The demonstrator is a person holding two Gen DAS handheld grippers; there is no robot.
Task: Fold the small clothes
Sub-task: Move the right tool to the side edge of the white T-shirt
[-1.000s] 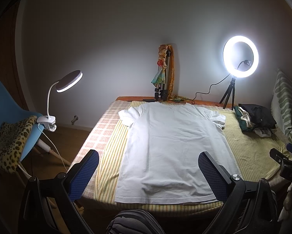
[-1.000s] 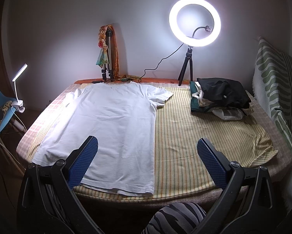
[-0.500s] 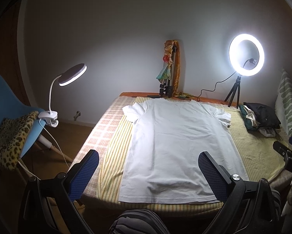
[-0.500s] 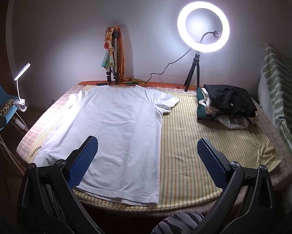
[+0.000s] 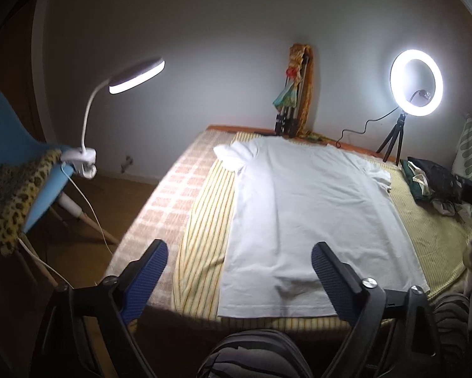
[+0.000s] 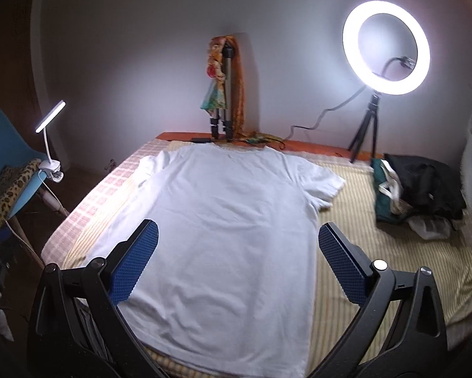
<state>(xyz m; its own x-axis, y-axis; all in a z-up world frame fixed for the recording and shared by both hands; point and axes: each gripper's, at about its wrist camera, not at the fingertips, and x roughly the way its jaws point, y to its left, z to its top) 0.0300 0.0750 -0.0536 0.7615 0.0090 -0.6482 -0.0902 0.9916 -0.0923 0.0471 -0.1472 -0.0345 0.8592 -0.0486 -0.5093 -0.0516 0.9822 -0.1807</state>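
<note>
Shirt [image 6: 223, 220]: white tee, spread flat on the striped sheet [image 6: 377, 252], collar toward the wall, hem at the near bed edge; unfolded.
Left gripper [image 5: 239, 267]: jaws wide apart, empty, above the shirt's near-left hem corner.
Right gripper [image 6: 237, 252]: jaws wide apart, empty, over the shirt's lower middle.
Clothes pile [image 6: 421, 192]: right of the shirt, well apart.
Ring light [image 6: 386, 47]: beyond the shirt's right sleeve.
Desk lamp [image 5: 132, 78]: left of the shirt, clipped to a chair.
Risks, judged: pinching sheet together with hem, so the fold drags the bedding; catching one layer only, leaving the back behind; the bunched left sleeve [image 5: 232, 157] folding in crooked.
</note>
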